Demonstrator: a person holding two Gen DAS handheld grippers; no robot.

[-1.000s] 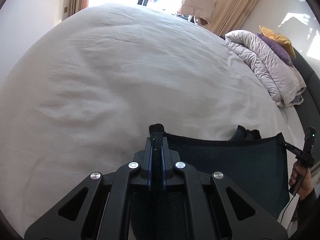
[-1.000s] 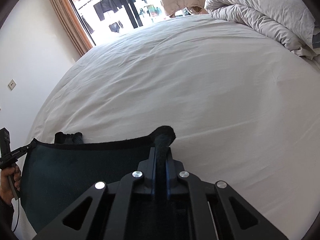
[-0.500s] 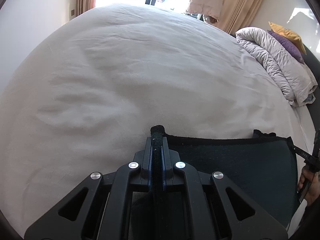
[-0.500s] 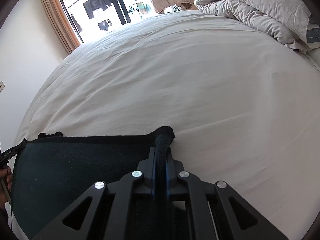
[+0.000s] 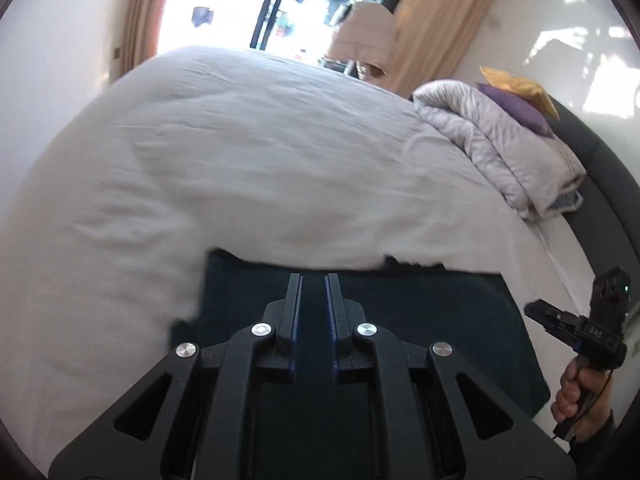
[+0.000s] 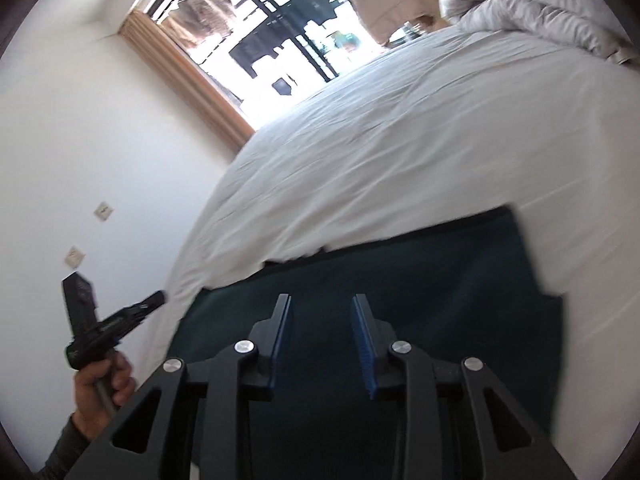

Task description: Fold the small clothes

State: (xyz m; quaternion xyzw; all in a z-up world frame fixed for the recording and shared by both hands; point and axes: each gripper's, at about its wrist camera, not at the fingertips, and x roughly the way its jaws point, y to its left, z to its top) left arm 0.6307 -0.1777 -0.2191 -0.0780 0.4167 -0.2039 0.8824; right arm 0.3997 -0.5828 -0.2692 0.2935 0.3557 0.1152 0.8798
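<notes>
Change: both grippers were clamped on the far corners of the dark cloth point(image 5: 420, 320) a second ago; now the corners are let go and the cloth lies flat on the bed point(image 5: 260, 168).
Cloth: it is a dark, blue-green piece near the close edge of the bed, with a straight far edge and a small dark bit showing beyond that edge.
Left gripper point(image 5: 314, 280): its jaws have just been opening; they stand a little apart, nothing is between the pads, and the cloth lies below them.
Right gripper point(image 6: 320, 300): its jaws have just been opening and are wider apart, also empty, above the cloth.
Step in hand: release after one fold, I judge, and pulling back from the cloth.
How to do it well: lift both grippers straight away from the cloth so the pads do not drag the top layer; check that the far edge is even before a new grip.
Risk: a finger that catches the hem can open the fold again.
Around: a grey quilt point(image 5: 508, 152) with a purple cushion point(image 5: 516, 108) and a yellow one point(image 5: 520, 84) lies well apart at the head of the bed.
</notes>
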